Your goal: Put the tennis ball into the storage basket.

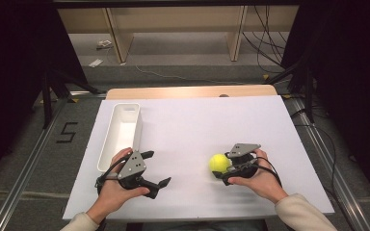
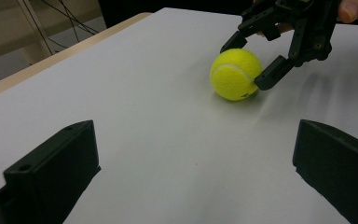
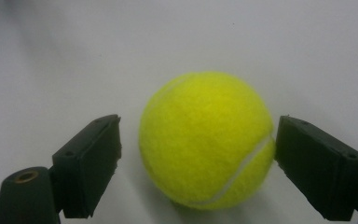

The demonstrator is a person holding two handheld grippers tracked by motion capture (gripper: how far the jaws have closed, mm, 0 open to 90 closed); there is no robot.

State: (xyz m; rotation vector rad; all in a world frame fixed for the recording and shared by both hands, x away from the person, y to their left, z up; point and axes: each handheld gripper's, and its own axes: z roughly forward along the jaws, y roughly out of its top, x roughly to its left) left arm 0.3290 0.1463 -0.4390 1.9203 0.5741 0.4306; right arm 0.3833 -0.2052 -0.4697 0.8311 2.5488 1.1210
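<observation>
Yellow tennis ball point(image 1: 219, 163) sits on the white table sheet point(image 1: 197, 125), front right of centre, well apart from the white bin point(image 1: 120, 132) at the left. Right gripper point(image 1: 224, 169) brackets it: jaws spread, one on each side. In the right gripper view one jaw is at or just touching the felt, the other shows a small gap. Not clamped. Left gripper point(image 1: 156, 168) hangs over bare sheet near the bin, jaws wide apart, holding nothing, pointed toward the ball.

Ball point(image 1: 219, 162) between right claw point(image 1: 223, 167) jaws
</observation>
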